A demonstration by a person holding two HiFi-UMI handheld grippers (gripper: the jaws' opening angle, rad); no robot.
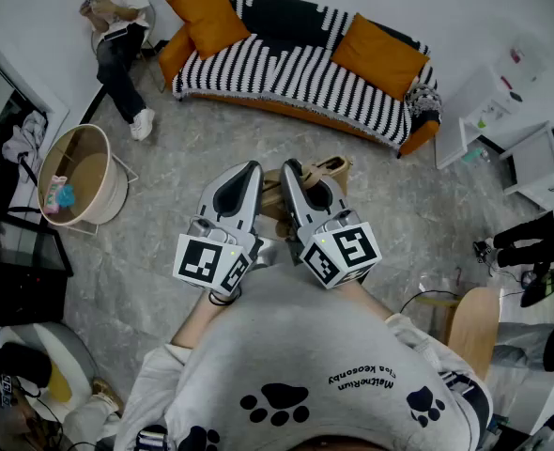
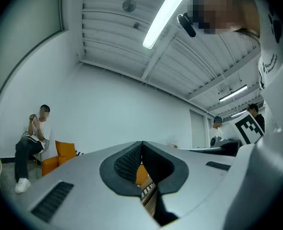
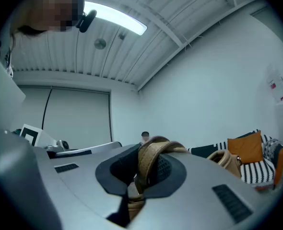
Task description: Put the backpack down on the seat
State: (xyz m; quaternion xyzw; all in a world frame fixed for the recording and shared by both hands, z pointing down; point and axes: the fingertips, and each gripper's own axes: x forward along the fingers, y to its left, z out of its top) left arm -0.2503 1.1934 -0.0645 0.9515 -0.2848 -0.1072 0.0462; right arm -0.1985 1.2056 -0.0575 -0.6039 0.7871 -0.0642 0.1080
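1. Backpack (image 1: 331,169), tan, sits just past the two tongs, which the person holds side by side at chest height, pointing roughly level toward the sofa (image 1: 286,73).
2. Right tongs (image 1: 294,170) are clamped on its strap (image 3: 153,152); left tongs (image 1: 251,169) are closed, pads together.
3. Only the right gripper view shows the strap looping over the jaws; the bag's long axis is unclear.

Tan backpack (image 1: 331,168); far, a black-and-white striped sofa (image 1: 258,64) with orange cushions (image 1: 378,56); grey marbled floor (image 1: 178,148).
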